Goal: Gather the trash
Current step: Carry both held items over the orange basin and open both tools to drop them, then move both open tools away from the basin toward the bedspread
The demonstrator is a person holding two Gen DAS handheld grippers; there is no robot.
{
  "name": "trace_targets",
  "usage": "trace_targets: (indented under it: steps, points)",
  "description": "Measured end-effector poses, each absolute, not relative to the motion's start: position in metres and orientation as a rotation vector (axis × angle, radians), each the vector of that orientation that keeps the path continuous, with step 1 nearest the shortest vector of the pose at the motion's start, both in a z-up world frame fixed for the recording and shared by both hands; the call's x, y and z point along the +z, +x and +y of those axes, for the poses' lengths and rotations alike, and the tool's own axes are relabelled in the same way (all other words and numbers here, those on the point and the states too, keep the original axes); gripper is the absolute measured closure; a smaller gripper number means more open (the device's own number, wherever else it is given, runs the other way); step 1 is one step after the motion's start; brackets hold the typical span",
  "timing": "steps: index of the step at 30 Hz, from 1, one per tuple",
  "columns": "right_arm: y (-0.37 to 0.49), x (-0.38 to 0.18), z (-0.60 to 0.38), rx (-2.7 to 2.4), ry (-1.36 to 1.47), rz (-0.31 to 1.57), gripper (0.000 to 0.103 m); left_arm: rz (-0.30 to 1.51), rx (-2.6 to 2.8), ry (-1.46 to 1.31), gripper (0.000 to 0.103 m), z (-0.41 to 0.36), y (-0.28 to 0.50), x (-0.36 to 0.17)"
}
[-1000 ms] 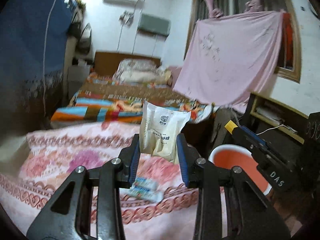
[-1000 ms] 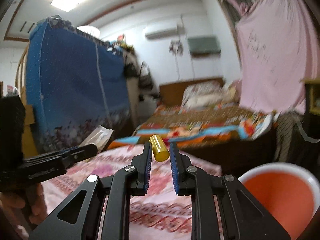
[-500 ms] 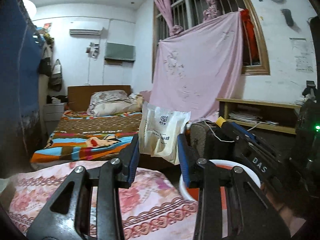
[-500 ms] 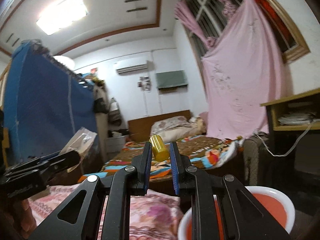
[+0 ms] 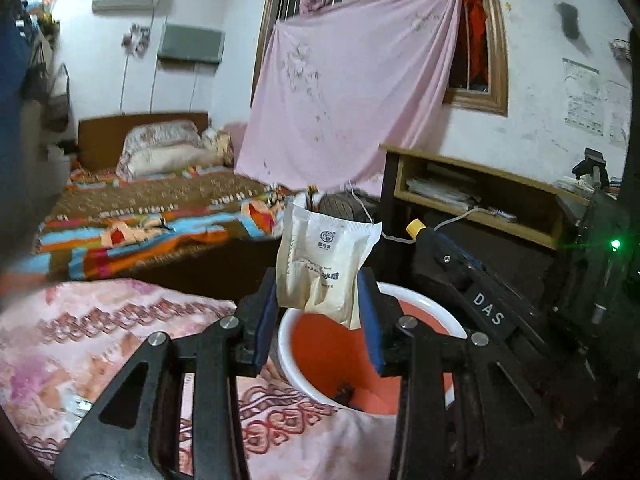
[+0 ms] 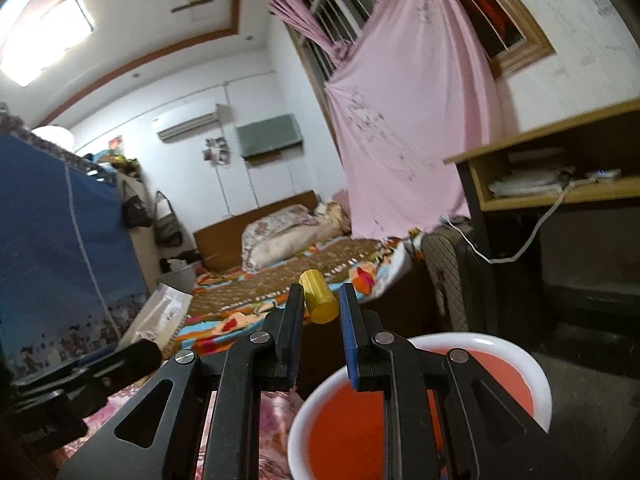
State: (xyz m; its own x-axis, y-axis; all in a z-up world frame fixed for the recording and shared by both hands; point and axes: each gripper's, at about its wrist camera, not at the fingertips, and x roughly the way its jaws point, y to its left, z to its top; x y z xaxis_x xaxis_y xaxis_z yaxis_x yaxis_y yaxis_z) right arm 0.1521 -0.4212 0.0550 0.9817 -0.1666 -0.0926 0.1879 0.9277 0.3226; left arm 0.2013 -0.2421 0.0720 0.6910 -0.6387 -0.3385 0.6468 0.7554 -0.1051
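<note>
Two pieces of trash hang over the red bin [image 5: 332, 356], which stands by the near bed's right edge, so each can drop straight in. The left gripper [image 5: 318, 312] has a white packet [image 5: 324, 264] between its blue pads, and its jaws are opening, apparently to release it. The right gripper [image 6: 320, 320] is clamped tight on a small yellow cap [image 6: 318, 298], poised above the bin's far rim.
</note>
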Motion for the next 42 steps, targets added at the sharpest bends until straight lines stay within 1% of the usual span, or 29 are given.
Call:
trace_targets:
  steps: [8, 10, 13, 15, 24, 27, 28, 31, 33, 35, 37, 39, 40, 42]
  points:
    - [0.154, 0.045, -0.436, -0.225, 0.397, 0.130, 0.086, 0.538, -0.747, -0.001, 0.078, -0.271, 0.223, 0.055]
    - [0.155, 0.043, -0.439, -0.231, 0.404, 0.146, 0.086, 0.569, -0.755, -0.008, 0.076, -0.275, 0.226, 0.051]
    - [0.157, 0.041, -0.441, -0.234, 0.416, 0.168, 0.086, 0.622, -0.766, -0.029, 0.069, -0.279, 0.230, 0.045]
    - [0.156, 0.040, -0.439, -0.236, 0.420, 0.177, 0.086, 0.636, -0.769, -0.044, 0.066, -0.279, 0.232, 0.043]
    - [0.157, 0.040, -0.438, -0.231, 0.415, 0.185, 0.085, 0.625, -0.731, -0.073, 0.062, -0.268, 0.231, 0.046]
    - [0.159, 0.041, -0.438, -0.225, 0.410, 0.181, 0.078, 0.596, -0.686, -0.080, 0.062, -0.261, 0.228, 0.050]
    - [0.158, 0.041, -0.437, -0.220, 0.408, 0.174, 0.074, 0.590, -0.676, -0.080, 0.062, -0.259, 0.228, 0.051]
    - [0.156, 0.044, -0.434, -0.209, 0.402, 0.153, 0.072, 0.568, -0.641, -0.081, 0.060, -0.251, 0.226, 0.055]
    - [0.155, 0.045, -0.431, -0.202, 0.390, 0.139, 0.069, 0.552, -0.619, -0.083, 0.056, -0.244, 0.225, 0.058]
    - [0.155, 0.047, -0.426, -0.191, 0.379, 0.126, 0.061, 0.537, -0.597, -0.087, 0.052, -0.236, 0.224, 0.061]
    - [0.155, 0.050, -0.421, -0.176, 0.368, 0.110, 0.056, 0.511, -0.559, -0.098, 0.048, -0.224, 0.221, 0.064]
    - [0.154, 0.052, -0.415, -0.166, 0.354, 0.097, 0.055, 0.489, -0.523, -0.110, 0.042, -0.212, 0.218, 0.066]
    - [0.154, 0.053, -0.412, -0.160, 0.346, 0.090, 0.052, 0.480, -0.510, -0.115, 0.041, -0.207, 0.216, 0.067]
    - [0.154, 0.055, -0.405, -0.146, 0.332, 0.075, 0.043, 0.446, -0.464, -0.128, 0.035, -0.192, 0.211, 0.069]
